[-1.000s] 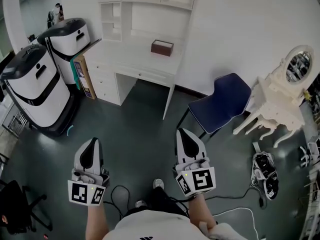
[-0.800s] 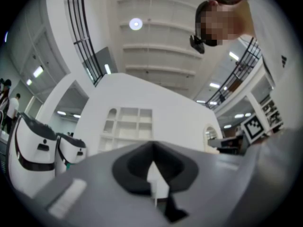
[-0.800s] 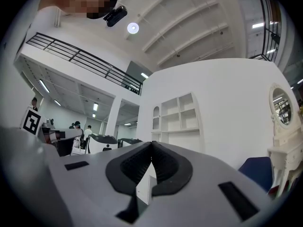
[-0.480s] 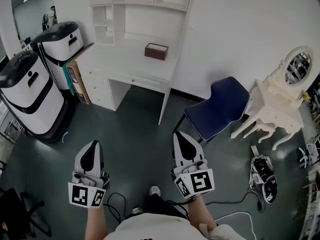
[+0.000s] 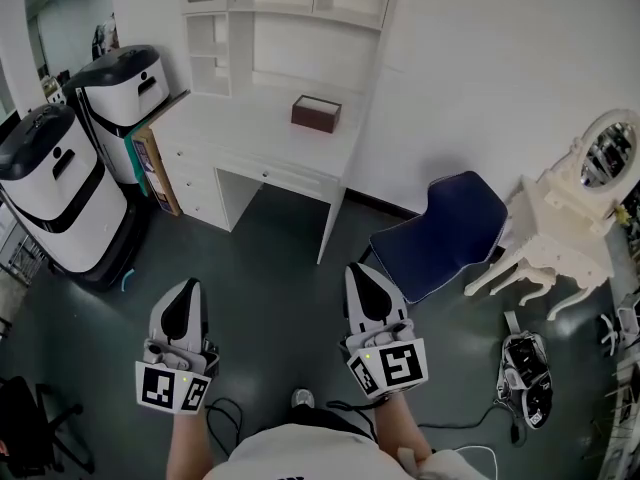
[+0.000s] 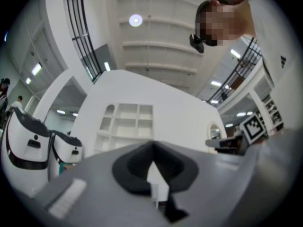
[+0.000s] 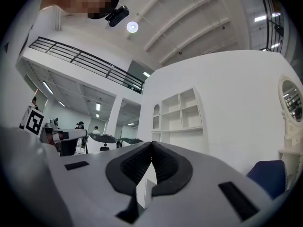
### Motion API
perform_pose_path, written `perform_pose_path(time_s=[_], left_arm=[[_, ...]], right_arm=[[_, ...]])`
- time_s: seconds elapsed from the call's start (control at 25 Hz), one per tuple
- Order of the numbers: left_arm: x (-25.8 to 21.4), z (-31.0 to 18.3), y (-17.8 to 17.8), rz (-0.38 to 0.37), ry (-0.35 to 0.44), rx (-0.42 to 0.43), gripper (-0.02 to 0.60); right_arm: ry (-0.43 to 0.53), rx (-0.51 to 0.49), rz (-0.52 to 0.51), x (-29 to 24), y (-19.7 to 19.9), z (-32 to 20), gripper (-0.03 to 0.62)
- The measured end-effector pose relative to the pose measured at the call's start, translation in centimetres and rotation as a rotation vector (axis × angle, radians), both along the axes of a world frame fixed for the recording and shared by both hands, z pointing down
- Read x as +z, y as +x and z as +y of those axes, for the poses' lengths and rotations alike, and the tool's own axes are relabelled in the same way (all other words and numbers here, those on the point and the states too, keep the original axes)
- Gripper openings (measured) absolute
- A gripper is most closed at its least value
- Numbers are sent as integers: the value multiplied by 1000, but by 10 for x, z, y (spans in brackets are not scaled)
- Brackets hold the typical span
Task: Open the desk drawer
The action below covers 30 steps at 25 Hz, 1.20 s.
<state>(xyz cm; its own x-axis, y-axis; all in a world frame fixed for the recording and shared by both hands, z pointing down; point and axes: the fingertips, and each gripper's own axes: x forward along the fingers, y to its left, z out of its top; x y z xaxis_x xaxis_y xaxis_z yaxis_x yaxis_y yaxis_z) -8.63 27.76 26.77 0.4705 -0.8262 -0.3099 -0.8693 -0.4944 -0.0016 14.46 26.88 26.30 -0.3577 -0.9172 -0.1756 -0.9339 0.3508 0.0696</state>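
Observation:
A white desk [image 5: 262,126] with shelves above it stands against the far wall. Its shallow drawer [image 5: 272,175] under the top is closed, and a stack of drawers [image 5: 196,192] forms the left pedestal. A small brown box [image 5: 315,113] rests on the desk top. My left gripper [image 5: 184,290] and right gripper [image 5: 364,274] hang side by side over the dark floor, well short of the desk. Both are shut with nothing between their jaws. The same desk [image 6: 124,131] [image 7: 180,115] shows ahead of the tips in both gripper views.
Two large white-and-black machines [image 5: 55,186] stand left of the desk, with a cardboard box [image 5: 150,160] leaning between. A blue chair [image 5: 440,233] sits right of the desk, a white dressing table with a mirror [image 5: 585,198] farther right. Cables and a device [image 5: 523,376] lie on the floor.
The desk, chair and machines have shifted in the head view as I walk toward the desk. Both grippers keep the same place in the picture and stay shut.

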Motion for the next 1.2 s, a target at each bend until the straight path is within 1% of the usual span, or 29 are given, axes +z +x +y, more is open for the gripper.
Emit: perform_pose_path(time_s=[0.32, 0.44, 0.56, 0.72, 0.88, 1.04, 1.2], left_arm=[[-7, -27, 39, -12, 24, -2, 5], [-5, -33, 52, -24, 21, 6, 5], [-3, -41, 59, -35, 11, 13, 5], [1, -54, 60, -39, 0, 16, 5], [8, -79, 52, -31, -6, 18, 5], [10, -115, 40, -27, -7, 28, 5], [11, -162, 25, -26, -8, 35, 5]], right_arm=[[10, -15, -12, -1, 35, -29, 0], [9, -9, -24, 1, 47, -37, 0], [-2, -10, -32, 5, 52, -45, 0], [-19, -8, -43, 11, 54, -60, 0], [-17, -2, -31, 13, 47, -84, 0], [-21, 12, -26, 14, 36, -119, 0], [-13, 20, -20, 12, 21, -163, 0]])
